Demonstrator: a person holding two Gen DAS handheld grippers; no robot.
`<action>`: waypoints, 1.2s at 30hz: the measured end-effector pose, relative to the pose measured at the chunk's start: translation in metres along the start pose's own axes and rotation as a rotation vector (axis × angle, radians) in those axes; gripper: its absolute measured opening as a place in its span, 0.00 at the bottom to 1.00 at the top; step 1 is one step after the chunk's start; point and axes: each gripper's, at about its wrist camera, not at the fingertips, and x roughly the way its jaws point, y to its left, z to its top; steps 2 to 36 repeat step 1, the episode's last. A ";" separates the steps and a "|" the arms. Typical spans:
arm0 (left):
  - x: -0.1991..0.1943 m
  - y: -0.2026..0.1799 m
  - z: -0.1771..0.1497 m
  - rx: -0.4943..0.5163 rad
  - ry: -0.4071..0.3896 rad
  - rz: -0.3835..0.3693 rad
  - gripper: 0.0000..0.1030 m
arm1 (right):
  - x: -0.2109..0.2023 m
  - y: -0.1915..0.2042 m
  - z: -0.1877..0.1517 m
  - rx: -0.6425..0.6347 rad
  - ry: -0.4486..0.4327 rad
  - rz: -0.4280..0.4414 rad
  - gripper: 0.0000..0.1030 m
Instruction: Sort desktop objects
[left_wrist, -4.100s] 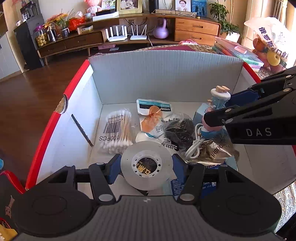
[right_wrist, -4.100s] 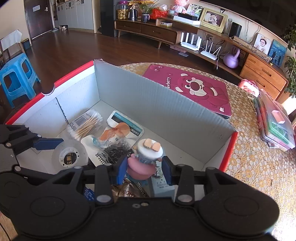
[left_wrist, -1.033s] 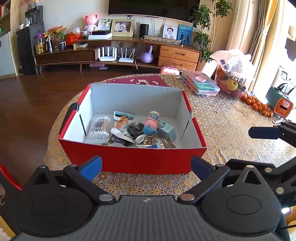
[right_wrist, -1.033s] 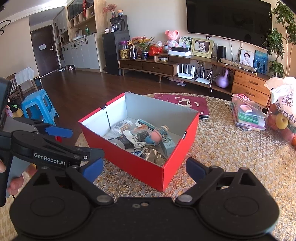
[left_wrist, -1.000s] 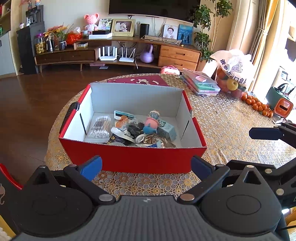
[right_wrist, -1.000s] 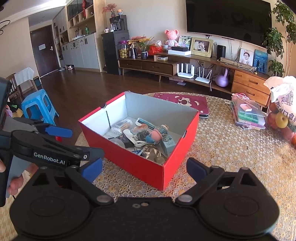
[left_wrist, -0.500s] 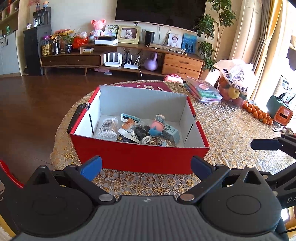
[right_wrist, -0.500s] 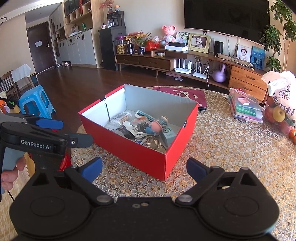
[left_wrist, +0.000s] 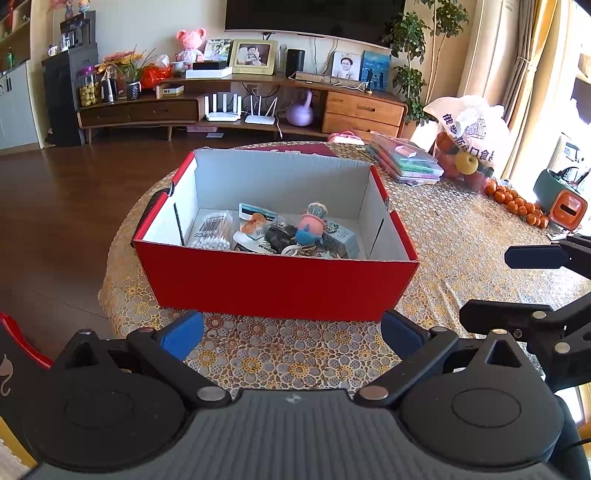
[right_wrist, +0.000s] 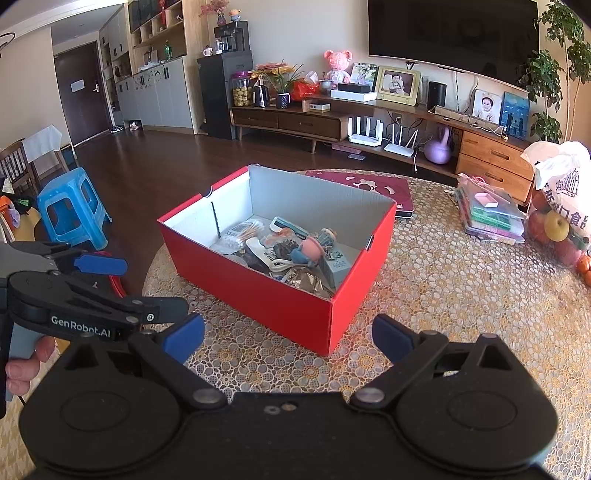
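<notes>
A red cardboard box (left_wrist: 277, 280) (right_wrist: 291, 306) stands on the lace-covered round table. Inside lie a pack of cotton swabs (left_wrist: 212, 234) (right_wrist: 243, 230), a pink and blue toy figure (left_wrist: 310, 225) (right_wrist: 312, 247), a white cable (right_wrist: 277, 264), packets and a small pale box (left_wrist: 343, 238). My left gripper (left_wrist: 291, 330) is open and empty, held back from the box's near wall. My right gripper (right_wrist: 288, 334) is open and empty too, off the box's near corner. Each gripper shows in the other's view, the left gripper (right_wrist: 99, 288) and the right gripper (left_wrist: 532, 284).
On the table behind the box lie a maroon pad (right_wrist: 369, 186), a stack of plastic cases (right_wrist: 491, 214), a bag of fruit (left_wrist: 469, 144) and small oranges (left_wrist: 517, 203). A blue stool (right_wrist: 70, 210) stands on the floor at left. A hand (right_wrist: 22, 365) holds the left gripper.
Since four seconds ago both grippers let go of the tape roll and the toy figure inside the box and drew back, open. In the last second they kept backing away slightly.
</notes>
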 end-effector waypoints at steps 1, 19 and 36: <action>0.000 -0.001 0.000 -0.005 0.003 -0.014 1.00 | 0.000 -0.002 -0.001 0.002 -0.003 -0.004 0.95; 0.000 -0.001 0.000 -0.005 0.003 -0.014 1.00 | 0.000 -0.002 -0.001 0.002 -0.003 -0.004 0.95; 0.000 -0.001 0.000 -0.005 0.003 -0.014 1.00 | 0.000 -0.002 -0.001 0.002 -0.003 -0.004 0.95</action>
